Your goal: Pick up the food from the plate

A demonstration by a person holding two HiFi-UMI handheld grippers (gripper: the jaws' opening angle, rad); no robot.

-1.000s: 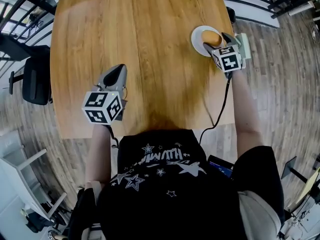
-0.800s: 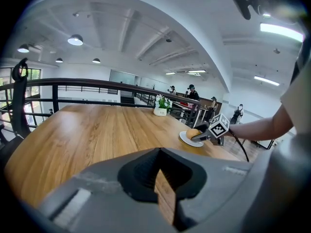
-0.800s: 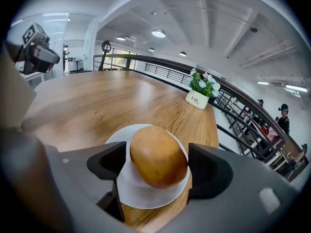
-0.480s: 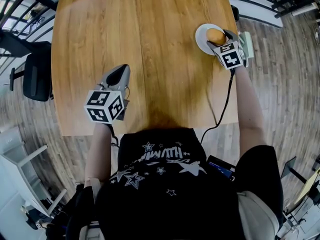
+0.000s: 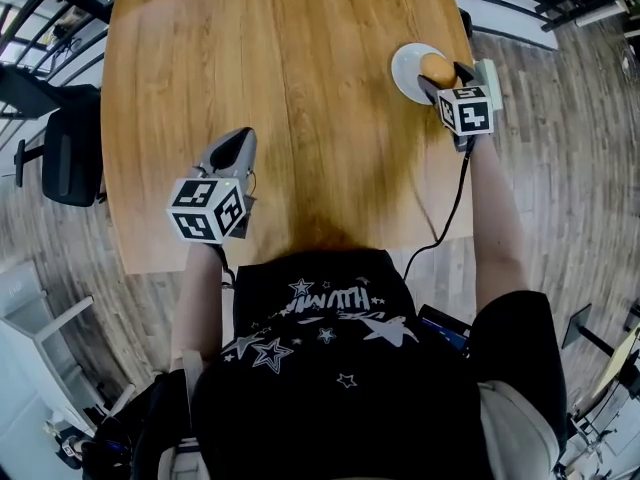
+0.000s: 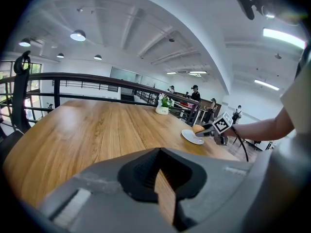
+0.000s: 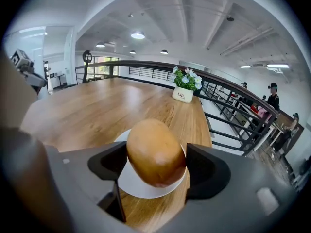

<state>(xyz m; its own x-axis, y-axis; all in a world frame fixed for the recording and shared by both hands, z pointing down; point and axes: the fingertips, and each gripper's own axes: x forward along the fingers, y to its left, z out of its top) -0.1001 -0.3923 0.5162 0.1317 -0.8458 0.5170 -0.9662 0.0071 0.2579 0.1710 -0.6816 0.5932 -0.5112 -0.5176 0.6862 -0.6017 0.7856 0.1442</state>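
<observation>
Squarely between the jaws of the right gripper (image 7: pixel 156 166) sits a golden bread roll (image 7: pixel 154 149). Both pads press against its sides in what looks like a firm hold, ready for the lift. Just under the roll lies the white plate (image 7: pixel 141 187), on the wooden table (image 7: pixel 92 106). Whether the roll has cleared the plate cannot be told. The jaws take the roll across its narrow width, probably so the soft crust is held without being crushed. Ahead of the jaws, a small pot of flowers (image 7: pixel 185 89) stands near the table's far edge, with a dark railing (image 7: pixel 233 101) beyond it. The left gripper (image 6: pixel 163 193), well apart on the left, has its jaws together on nothing. It sits low over the table, apparently parked out of the working gripper's way.
</observation>
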